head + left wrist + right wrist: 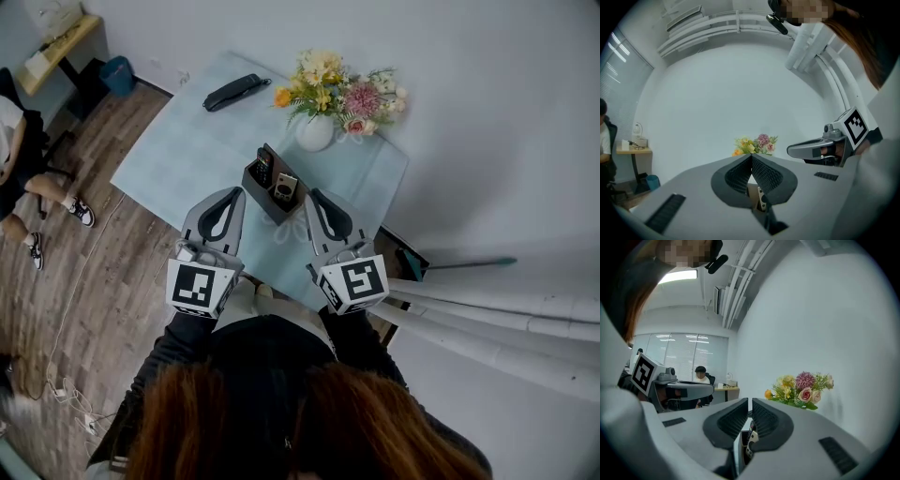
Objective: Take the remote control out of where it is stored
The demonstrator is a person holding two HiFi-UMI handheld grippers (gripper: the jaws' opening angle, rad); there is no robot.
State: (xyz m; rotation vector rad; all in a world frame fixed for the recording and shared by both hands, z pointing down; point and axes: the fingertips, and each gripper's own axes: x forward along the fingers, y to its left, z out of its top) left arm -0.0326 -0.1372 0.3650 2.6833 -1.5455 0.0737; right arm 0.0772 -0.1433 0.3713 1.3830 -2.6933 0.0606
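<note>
A dark holder (251,180) stands on the pale blue table (178,159) and keeps two remotes upright: a black remote (263,166) and a light remote (285,188). My left gripper (232,192) hovers just left of the holder, shut and empty. On the holder's other side my right gripper (315,194) is also shut with nothing in it. In the left gripper view the closed jaws of the left gripper (751,158) hide most of the holder; a strip of the light remote (761,200) shows below them. The right gripper (750,402) likewise covers it, with the remote (751,437) peeking through.
A white vase of flowers (316,131) stands just behind the holder. A black case (235,92) lies at the table's far edge. A person's legs (37,202) are at the left, a blue bin (118,73) is at the back left, and a teal-handled tool (459,264) and white pipes (506,323) are at the right.
</note>
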